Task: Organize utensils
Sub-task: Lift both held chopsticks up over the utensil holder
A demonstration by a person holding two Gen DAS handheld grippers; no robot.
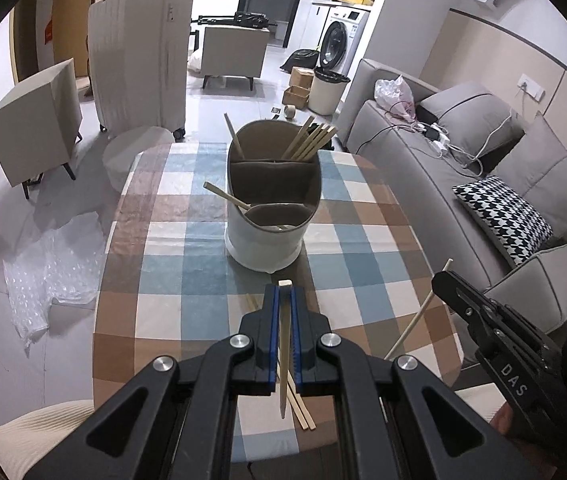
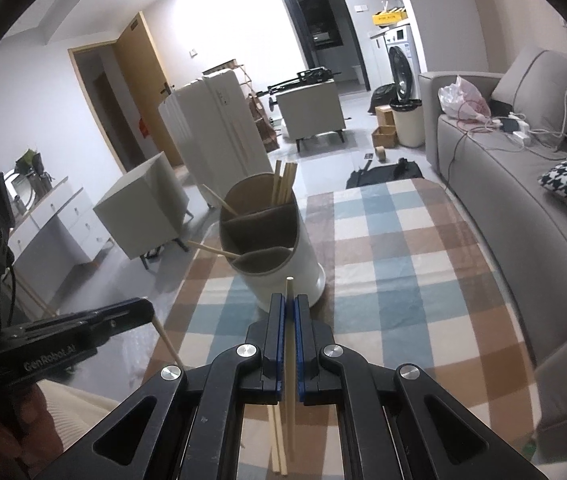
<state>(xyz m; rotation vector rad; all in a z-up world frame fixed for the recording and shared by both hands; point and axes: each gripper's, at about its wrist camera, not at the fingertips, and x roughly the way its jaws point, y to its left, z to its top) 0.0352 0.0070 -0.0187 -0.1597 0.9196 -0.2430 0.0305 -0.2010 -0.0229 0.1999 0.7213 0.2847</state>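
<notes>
A white utensil holder (image 1: 265, 240) with brown compartments stands mid-table; it also shows in the right wrist view (image 2: 283, 276). Several chopsticks (image 1: 311, 138) stand in its far compartment, and single utensils lean in others. My left gripper (image 1: 283, 296) is shut on a wooden chopstick (image 1: 283, 352), held above the table near the holder. My right gripper (image 2: 289, 304) is shut on a thin wooden chopstick (image 2: 289, 352), and it shows at the right of the left wrist view (image 1: 449, 280). Two loose chopsticks (image 1: 303, 412) lie on the checked tablecloth (image 1: 187, 272) below the grippers.
A grey sofa (image 1: 443, 184) with a houndstooth cushion (image 1: 503, 216) runs along the table's right side. A white suitcase (image 1: 139, 60), beige stools (image 1: 31, 120), a round pouf (image 1: 123, 156) and bubble wrap (image 1: 43, 272) sit on the floor to the left.
</notes>
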